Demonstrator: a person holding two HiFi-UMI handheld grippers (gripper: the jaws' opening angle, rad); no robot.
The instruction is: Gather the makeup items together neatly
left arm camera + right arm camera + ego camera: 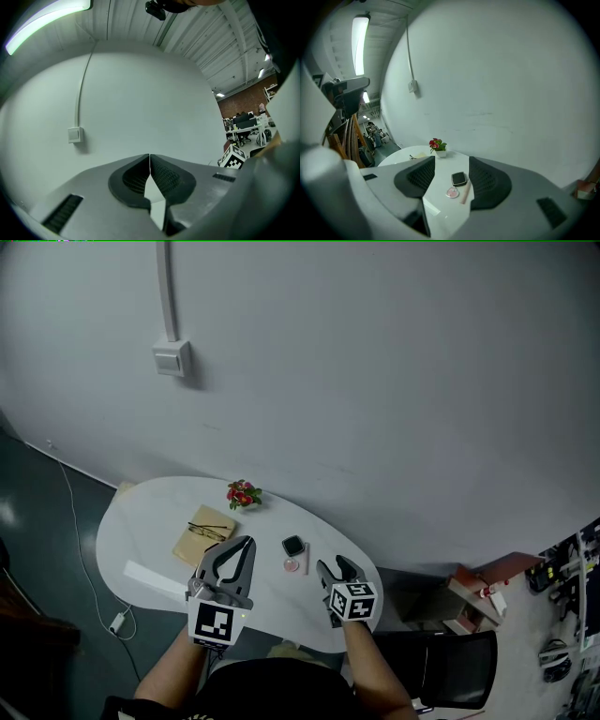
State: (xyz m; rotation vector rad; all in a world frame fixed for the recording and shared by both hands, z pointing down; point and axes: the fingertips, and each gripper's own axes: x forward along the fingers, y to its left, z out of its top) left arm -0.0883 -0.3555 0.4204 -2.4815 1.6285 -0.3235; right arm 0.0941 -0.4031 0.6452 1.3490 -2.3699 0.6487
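— Nearest, the left hand-held gripper point(242, 549) is closed on nothing; the right hand-held gripper point(336, 568) gapes open, empty.
— And the task?
— Hardly begun, I'd judge. On the table point(141, 531), past the book point(192, 542), the compact point(293, 546), pink pot point(292, 564) and stick point(306, 561) lie close together near the far edge, untouched; they want lining up.
— Do the views differ?
— Right gripper view frames all three between its jaws, well ahead. Left gripper view shows only wall and a switch point(75, 134).

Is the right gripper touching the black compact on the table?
Apart. The head view shows bare table between the right gripper and the black compact; its jaws stand open.
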